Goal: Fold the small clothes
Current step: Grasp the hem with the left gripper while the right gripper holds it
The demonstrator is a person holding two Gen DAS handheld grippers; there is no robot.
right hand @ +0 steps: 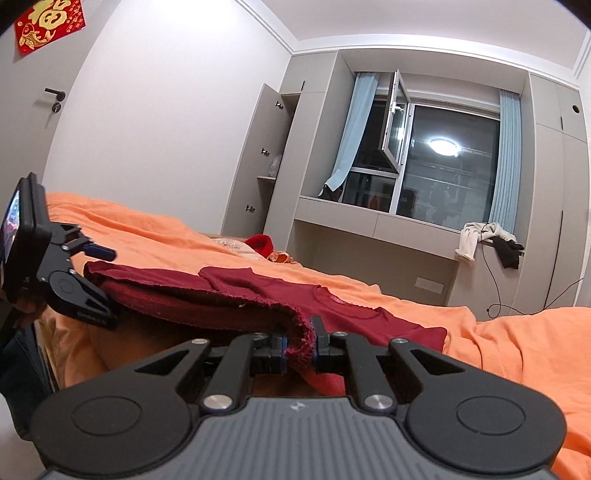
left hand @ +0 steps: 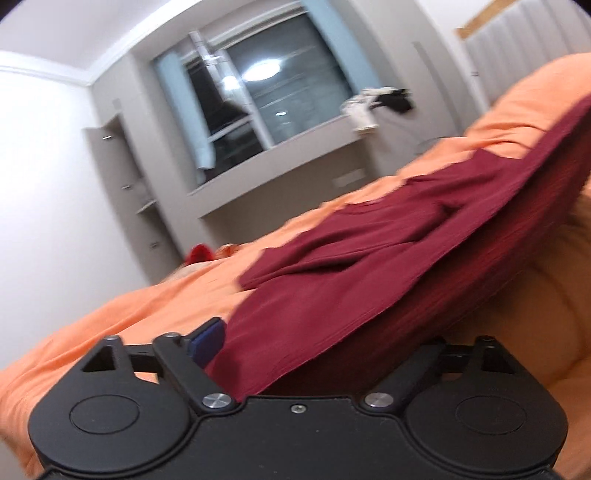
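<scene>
Grippers (right hand: pixel 300 341) level, pinching shirt (right hand: pixel 258 291) hem

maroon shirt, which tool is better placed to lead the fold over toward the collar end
Neither alone. The right tool pinches the maroon shirt hem's corner, and the left tool holds the opposite corner, the hem lifted off the orange bedding. Probably both carry it together.

Orange duvet (right hand: pixel 509 354) spread under & ahead of both grippers. Window (right hand: pixel 443 162) w/ blue curtains (right hand: pixel 506 162) was straight ahead of right gripper, one pane tilted open. White & black clothes (right hand: pixel 487 240) hung off sill, ahead-right. Open cabinet (right hand: pixel 269 155) ahead-left. Door (right hand: pixel 33 122) w/ red poster (right hand: pixel 48 22) far left. Red item (right hand: pixel 260 243) on bed, ahead.
</scene>
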